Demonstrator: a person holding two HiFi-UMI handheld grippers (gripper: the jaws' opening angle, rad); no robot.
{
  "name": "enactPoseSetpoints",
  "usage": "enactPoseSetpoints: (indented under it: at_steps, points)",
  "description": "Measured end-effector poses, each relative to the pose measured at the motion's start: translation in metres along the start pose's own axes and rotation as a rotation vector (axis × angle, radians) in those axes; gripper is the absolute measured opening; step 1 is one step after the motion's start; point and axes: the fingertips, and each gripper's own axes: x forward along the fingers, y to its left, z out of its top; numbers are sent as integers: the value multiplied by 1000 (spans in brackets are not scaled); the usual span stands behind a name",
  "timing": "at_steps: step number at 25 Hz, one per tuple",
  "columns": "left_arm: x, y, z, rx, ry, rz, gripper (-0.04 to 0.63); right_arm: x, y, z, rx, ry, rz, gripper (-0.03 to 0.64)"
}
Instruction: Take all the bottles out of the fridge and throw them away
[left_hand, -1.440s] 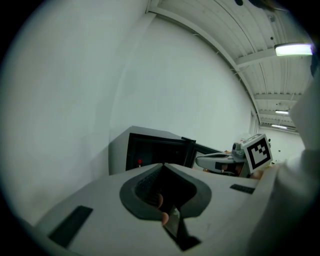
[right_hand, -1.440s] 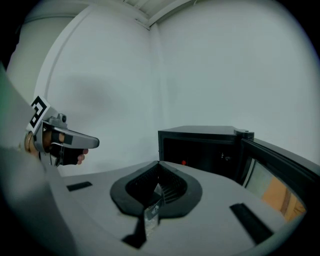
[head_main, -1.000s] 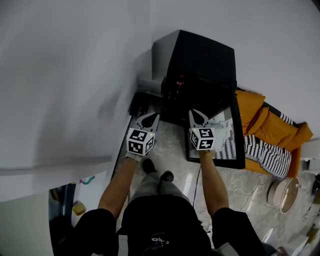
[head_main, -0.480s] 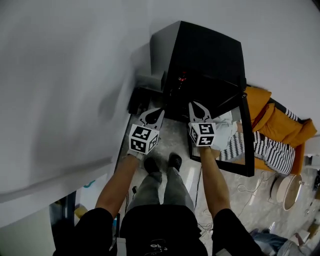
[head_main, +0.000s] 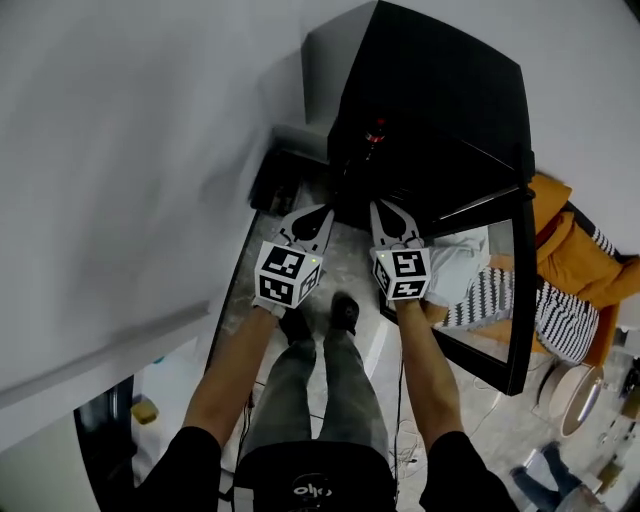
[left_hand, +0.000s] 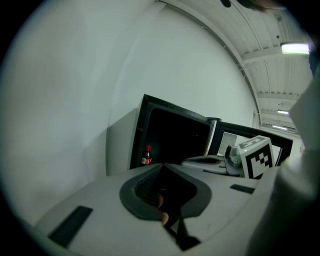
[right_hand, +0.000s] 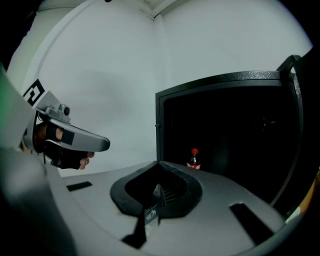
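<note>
1. Tongs point side by side at the open black fridge (head_main: 430, 90). The left tongs (head_main: 320, 211) and right tongs (head_main: 383, 207) both have their jaws together and hold nothing, probably lining up a reach.
2. Inside, the small dark red-capped bottle (head_main: 376, 133) stands untouched near the opening's left edge.
3. Compared with a second ago, both tongs are closer to the opening, and the fridge looms larger.

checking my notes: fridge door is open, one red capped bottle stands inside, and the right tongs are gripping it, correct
Not quite. The right tongs are shut on nothing; the bottle stands untouched, apart from them, inside the open fridge. The right gripper view shows this. The rest is right.
</note>
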Motion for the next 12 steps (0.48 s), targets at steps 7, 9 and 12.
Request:
enactPoseSetpoints:
  at_steps: [7,9,12]
  points:
    - [0,-5,-23,-17,15,28,5,-8,-1,-32,9,37,24,9]
    - [-3,-3,-23,-18,12,37,5,-9,1,-34,7,39,27,9]
    - [-7,0,-20,-17,8,46,5,-8,1,-31,1,37,30,9]
